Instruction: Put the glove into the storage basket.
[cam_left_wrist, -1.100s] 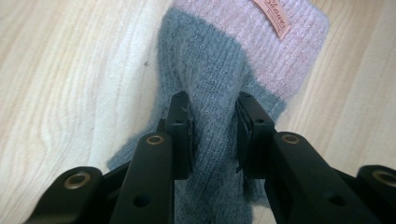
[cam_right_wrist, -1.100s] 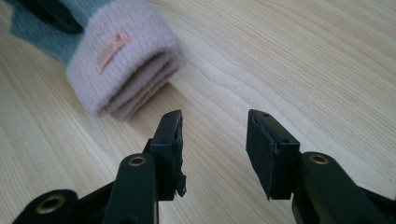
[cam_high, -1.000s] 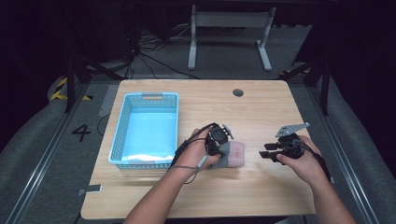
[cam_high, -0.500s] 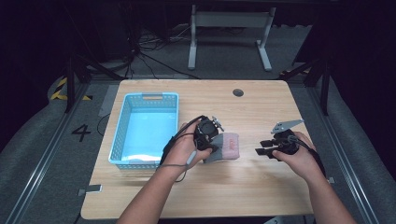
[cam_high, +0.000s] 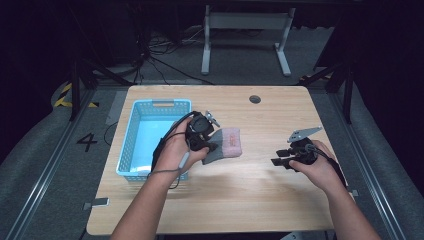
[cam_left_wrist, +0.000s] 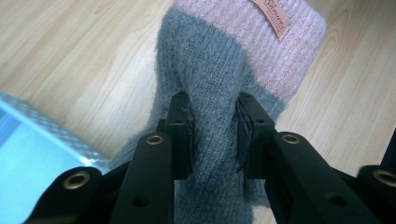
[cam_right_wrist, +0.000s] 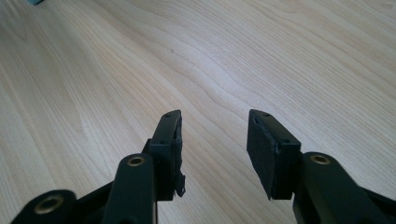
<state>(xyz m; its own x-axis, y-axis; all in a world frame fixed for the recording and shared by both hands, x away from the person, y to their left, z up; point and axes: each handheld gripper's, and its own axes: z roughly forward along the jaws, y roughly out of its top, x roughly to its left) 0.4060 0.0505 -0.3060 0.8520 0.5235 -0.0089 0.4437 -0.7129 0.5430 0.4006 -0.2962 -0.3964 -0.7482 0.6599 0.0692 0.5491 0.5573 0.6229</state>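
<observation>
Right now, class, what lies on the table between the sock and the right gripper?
Nothing: in the high view, bare wood runs from the sock to the right gripper. The right gripper view also shows bare table ahead.

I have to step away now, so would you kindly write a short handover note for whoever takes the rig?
Left gripper: shut on a raised fold of the grey-and-pink knit sock.
Right gripper: open, holding nothing, low over the bare table.
Sock lies just right of the blue basket.
Done: sock gripped.
Left: probably carry it into the basket and release.
</observation>
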